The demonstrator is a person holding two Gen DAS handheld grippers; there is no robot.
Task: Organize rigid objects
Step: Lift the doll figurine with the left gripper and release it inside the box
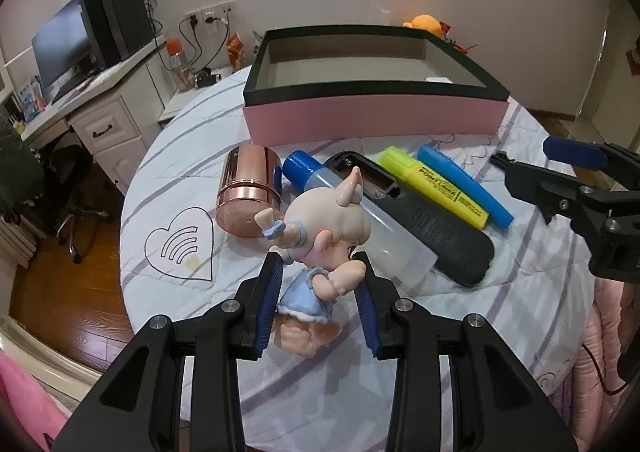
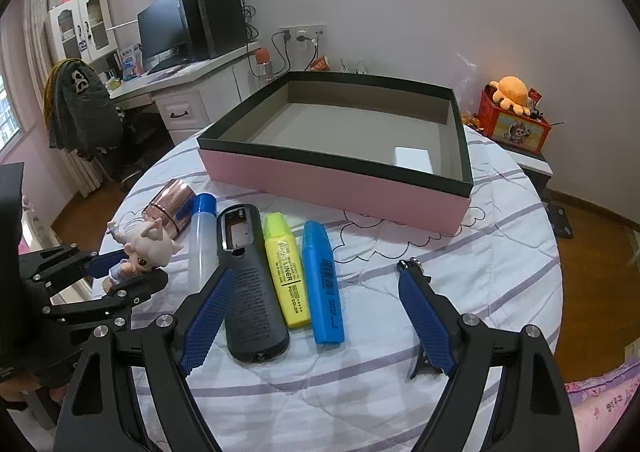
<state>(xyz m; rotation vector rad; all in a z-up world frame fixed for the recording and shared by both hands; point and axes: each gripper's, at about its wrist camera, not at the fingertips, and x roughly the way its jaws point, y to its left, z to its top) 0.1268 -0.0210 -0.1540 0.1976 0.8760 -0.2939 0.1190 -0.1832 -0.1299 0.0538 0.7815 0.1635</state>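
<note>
Closest to the left wrist view, the left gripper (image 1: 318, 292) has its blue fingers (image 1: 269, 302) pinching a small pig-eared figurine (image 1: 320, 248) at the waist of its pale blue dress, one pad on each side. That figurine stands upright on the quilted, striped bed cover (image 1: 520, 292), on the near side of the pink box (image 1: 372, 118), at the left end of a row of things lying before that box. Next along in that row come a rose-gold canister (image 1: 250, 190) on its side, a clear bottle with a blue cap (image 1: 360, 212), a black remote with its battery bay open (image 1: 436, 228), a yellow highlighter (image 1: 434, 186) and a blue highlighter (image 1: 464, 184).

Over on the other side, the right gripper (image 2: 316, 312) hangs above the two highlighters with its fingers spread wide, holding nothing.

I'd say the step in hand is the pick of the figurine, with the grasp just made. Next it wants lifting clear of the bottle beside it, carrying over the box's black rim and setting down inside, where only one small white block (image 2: 412, 160) lies in a corner.
</note>
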